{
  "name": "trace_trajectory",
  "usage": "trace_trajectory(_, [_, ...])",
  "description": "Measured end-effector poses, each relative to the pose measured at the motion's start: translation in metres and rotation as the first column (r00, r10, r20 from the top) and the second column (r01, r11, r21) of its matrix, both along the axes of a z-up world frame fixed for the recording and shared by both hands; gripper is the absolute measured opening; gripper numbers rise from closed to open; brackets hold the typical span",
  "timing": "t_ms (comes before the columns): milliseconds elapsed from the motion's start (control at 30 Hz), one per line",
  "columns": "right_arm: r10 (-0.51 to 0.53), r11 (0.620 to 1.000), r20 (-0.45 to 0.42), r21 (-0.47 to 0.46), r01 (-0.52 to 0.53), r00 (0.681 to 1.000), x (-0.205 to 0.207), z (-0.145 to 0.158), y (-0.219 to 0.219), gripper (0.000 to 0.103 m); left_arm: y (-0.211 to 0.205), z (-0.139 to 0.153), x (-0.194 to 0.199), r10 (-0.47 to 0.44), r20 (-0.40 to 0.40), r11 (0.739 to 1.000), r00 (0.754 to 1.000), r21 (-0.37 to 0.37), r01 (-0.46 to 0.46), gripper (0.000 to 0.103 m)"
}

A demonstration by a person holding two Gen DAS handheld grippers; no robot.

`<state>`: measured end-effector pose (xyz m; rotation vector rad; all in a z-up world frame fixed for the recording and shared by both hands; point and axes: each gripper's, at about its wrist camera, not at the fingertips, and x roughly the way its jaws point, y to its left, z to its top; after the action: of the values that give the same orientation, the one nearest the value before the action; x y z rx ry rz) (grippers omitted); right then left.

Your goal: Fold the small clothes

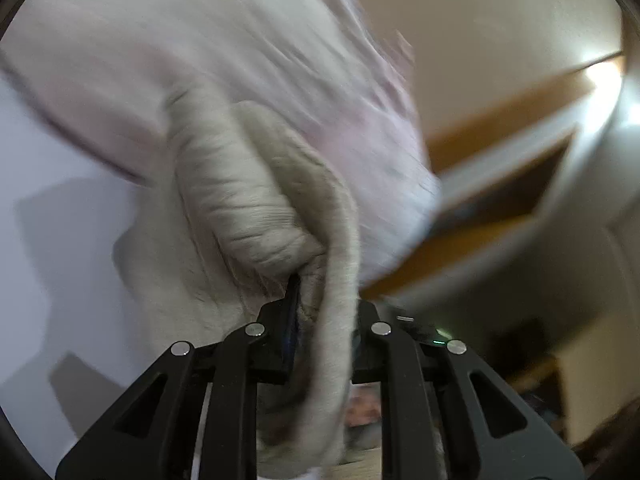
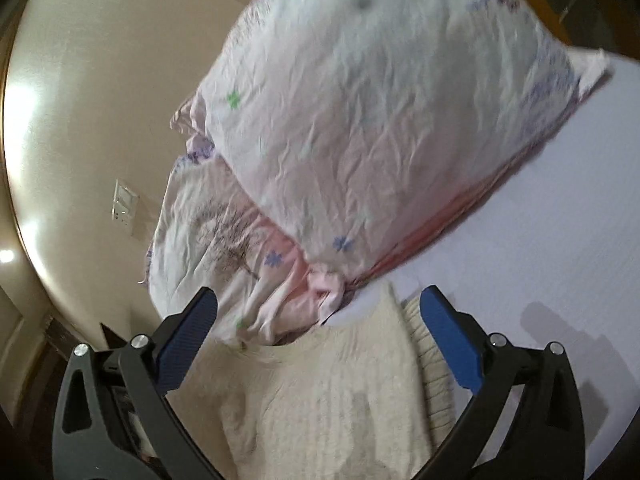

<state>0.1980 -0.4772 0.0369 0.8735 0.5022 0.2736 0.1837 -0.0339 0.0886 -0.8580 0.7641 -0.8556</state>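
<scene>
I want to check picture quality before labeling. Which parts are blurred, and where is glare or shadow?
Left wrist view: the pink cloth and wooden shelf smear with motion blur, the cream knit near the left gripper stays sharp, glare sits at the right edge. Right wrist view: the flowered pillow is softly blurred, glare marks the wall, gripper shadows fall on the bedsheet.

My left claw (image 1: 320, 312) is black, and the knit garment (image 1: 248, 200) in it is ribbed cream. My right claw (image 2: 320, 320) is black with blue pads (image 2: 448, 332). Above that garment, the pillow (image 2: 380, 120) is pale pink with blue and green star-flowers; beside it the sheet (image 2: 540, 240) is pale lilac.
</scene>
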Motion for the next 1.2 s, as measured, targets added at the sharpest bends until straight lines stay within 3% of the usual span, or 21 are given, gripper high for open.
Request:
trace_trajectory(67, [-0.033,0.998,-0.006,-0.055,0.032,0.999,-0.004,0.004,-0.011,0.101,-0.066,-0.017,0.02,-0.12,-0.072,0.991,0.99,-0.068,0.115,0.019])
trace_trajectory(100, [-0.039,0.997,-0.013,-0.07,0.038,0.999,-0.004,0.004,-0.015,0.101,-0.103,-0.033,0.031,-0.208,-0.149,0.975,0.967,-0.105,0.194,0.02])
trace_trajectory(167, [-0.065,0.996,-0.043,-0.067,0.062,0.997,-0.006,-0.001,-0.032,0.101,-0.146,-0.058,0.041,-0.338,-0.239,0.935,0.91,-0.192,0.297,0.02])
trace_trajectory(200, [-0.066,0.997,-0.054,-0.049,0.064,0.996,-0.006,-0.004,-0.038,0.101,-0.154,-0.063,0.042,-0.367,-0.248,0.923,0.897,-0.219,0.317,0.02])
trace_trajectory(233, [-0.062,0.998,-0.069,-0.004,0.062,0.996,-0.006,-0.009,-0.048,0.101,-0.156,-0.063,0.04,-0.37,-0.239,0.921,0.898,-0.221,0.32,0.02])
trace_trajectory(300, [-0.032,0.998,-0.081,0.059,0.036,0.996,-0.005,-0.014,-0.057,0.101,-0.14,-0.049,0.034,-0.319,-0.166,0.943,0.933,-0.153,0.296,0.021])
trace_trajectory(333, [0.0,0.997,-0.086,0.078,0.007,0.996,-0.003,-0.015,-0.057,0.101,-0.127,-0.042,0.03,-0.277,-0.136,0.959,0.951,-0.098,0.266,0.027])
trace_trajectory(367, [0.051,0.996,-0.109,0.083,-0.042,0.993,0.002,-0.016,-0.054,0.101,-0.109,-0.033,0.025,-0.203,-0.102,0.979,0.974,0.009,0.205,0.033])
trace_trajectory(433, [0.124,0.991,-0.162,0.078,-0.113,0.979,0.011,-0.02,-0.045,0.101,-0.083,-0.023,0.016,-0.092,-0.044,0.979,0.995,0.177,0.099,0.057])
trace_trajectory(500, [0.212,0.977,-0.254,0.082,-0.198,0.944,0.023,-0.031,-0.031,0.101,-0.063,-0.026,0.005,-0.004,-0.011,0.943,1.0,0.333,0.008,0.059])
trace_trajectory(567, [0.243,0.969,-0.358,0.056,-0.239,0.902,0.032,-0.045,-0.019,0.101,-0.059,-0.036,0.0,0.008,-0.021,0.912,1.0,0.411,0.002,0.062])
trace_trajectory(667, [0.256,0.963,-0.408,0.028,-0.268,0.876,0.035,-0.054,-0.009,0.1,-0.074,-0.052,-0.004,0.004,-0.036,0.853,0.999,0.522,0.015,0.069])
trace_trajectory(733, [0.284,0.957,-0.397,0.055,-0.286,0.873,0.034,-0.059,-0.007,0.097,-0.077,-0.057,-0.005,-0.015,-0.037,0.831,0.999,0.555,0.033,0.076])
trace_trajectory(833, [0.33,0.942,-0.372,0.071,-0.328,0.868,0.036,-0.061,0.002,0.087,-0.087,-0.067,-0.008,-0.031,-0.034,0.822,0.999,0.568,0.045,0.084])
trace_trajectory(867, [0.334,0.939,-0.378,0.052,-0.34,0.864,0.036,-0.062,0.006,0.082,-0.091,-0.071,-0.008,-0.033,-0.037,0.815,0.999,0.577,0.049,0.084])
trace_trajectory(933, [0.331,0.938,-0.39,0.033,-0.346,0.859,0.036,-0.064,0.011,0.063,-0.098,-0.081,-0.003,-0.036,-0.057,0.823,0.998,0.565,0.062,0.083])
trace_trajectory(967, [0.341,0.937,-0.386,0.071,-0.341,0.857,0.035,-0.069,0.009,0.052,-0.098,-0.085,-0.003,-0.033,-0.05,0.839,0.998,0.542,0.055,0.079])
trace_trajectory(1000, [0.357,0.934,-0.373,0.117,-0.338,0.857,0.035,-0.073,0.007,0.042,-0.096,-0.085,-0.001,-0.037,-0.049,0.845,0.998,0.532,0.057,0.067])
trace_trajectory(1033, [0.372,0.928,-0.351,0.161,-0.335,0.859,0.036,-0.075,0.005,0.041,-0.088,-0.083,-0.002,-0.038,-0.056,0.857,0.998,0.511,0.062,0.054])
trace_trajectory(1100, [0.407,0.91,-0.285,0.213,-0.356,0.868,0.033,-0.072,0.007,0.037,-0.071,-0.077,-0.001,-0.057,-0.068,0.886,0.996,0.456,0.081,0.044])
trace_trajectory(1200, [0.506,0.854,-0.179,0.241,-0.461,0.844,0.038,-0.062,0.034,0.036,-0.043,-0.061,-0.009,-0.028,0.003,0.88,1.0,0.475,0.023,0.043])
